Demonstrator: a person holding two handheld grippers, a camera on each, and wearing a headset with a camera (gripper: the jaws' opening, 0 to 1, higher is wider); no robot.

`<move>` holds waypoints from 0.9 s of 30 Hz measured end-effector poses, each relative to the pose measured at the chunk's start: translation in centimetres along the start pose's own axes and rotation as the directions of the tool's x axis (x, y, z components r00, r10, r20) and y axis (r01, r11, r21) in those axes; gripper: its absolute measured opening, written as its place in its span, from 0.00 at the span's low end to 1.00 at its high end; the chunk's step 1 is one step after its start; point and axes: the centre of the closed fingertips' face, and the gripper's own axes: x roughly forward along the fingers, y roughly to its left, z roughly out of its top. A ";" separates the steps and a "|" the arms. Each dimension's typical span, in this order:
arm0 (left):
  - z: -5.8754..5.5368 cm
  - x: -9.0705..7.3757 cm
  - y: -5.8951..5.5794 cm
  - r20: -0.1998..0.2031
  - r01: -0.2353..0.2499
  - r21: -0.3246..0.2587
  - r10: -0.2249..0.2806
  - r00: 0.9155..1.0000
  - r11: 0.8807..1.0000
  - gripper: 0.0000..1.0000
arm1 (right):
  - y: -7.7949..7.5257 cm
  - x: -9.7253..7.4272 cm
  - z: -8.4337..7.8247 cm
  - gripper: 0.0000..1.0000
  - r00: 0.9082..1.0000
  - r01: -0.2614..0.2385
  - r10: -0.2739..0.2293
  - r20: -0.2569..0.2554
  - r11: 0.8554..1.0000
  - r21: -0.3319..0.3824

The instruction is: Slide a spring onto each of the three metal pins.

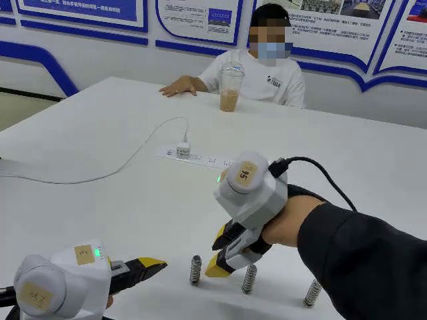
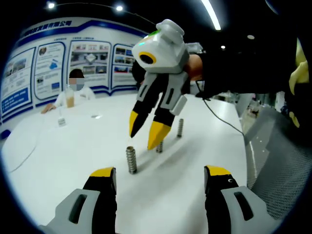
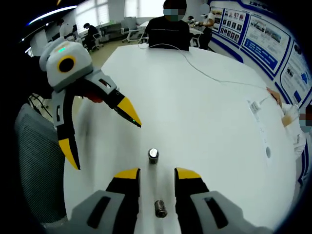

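Observation:
Three coiled springs stand upright in a row on the white table: a left spring (image 1: 195,270), a middle spring (image 1: 249,279) and a right spring (image 1: 312,292). My right gripper (image 1: 219,253) points down between the left and middle springs, open, its yellow tips apart and holding nothing. From above, one spring (image 3: 160,208) sits low between the right gripper's (image 3: 157,176) jaws, untouched, and another spring (image 3: 153,155) with a shiny metal top stands just ahead. My left gripper (image 1: 143,268) hovers left of the row, open. In its view (image 2: 160,175) the nearest spring (image 2: 131,159) stands ahead.
A white power strip (image 1: 193,159) with a plug and cable lies mid-table. A person sits at the far side with a drink cup (image 1: 230,88). A mesh chair back (image 2: 278,156) stands near the table edge.

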 end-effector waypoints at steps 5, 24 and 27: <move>0.0 0.0 0.2 -0.002 -0.002 0.002 0.002 1.000 1.000 0.75 | -0.3 -0.9 -0.3 0.33 0.999 0.023 -0.024 0.040 1.000 0.014; 0.3 0.0 0.8 -0.002 -0.017 -0.010 0.017 1.000 1.000 0.75 | -1.5 -4.6 -2.4 0.42 0.977 0.120 -0.138 0.162 0.986 0.114; 0.4 0.1 0.9 -0.001 -0.018 -0.010 0.018 1.000 1.000 0.76 | -1.6 -5.4 -2.9 0.42 0.971 0.129 -0.154 0.182 0.982 0.140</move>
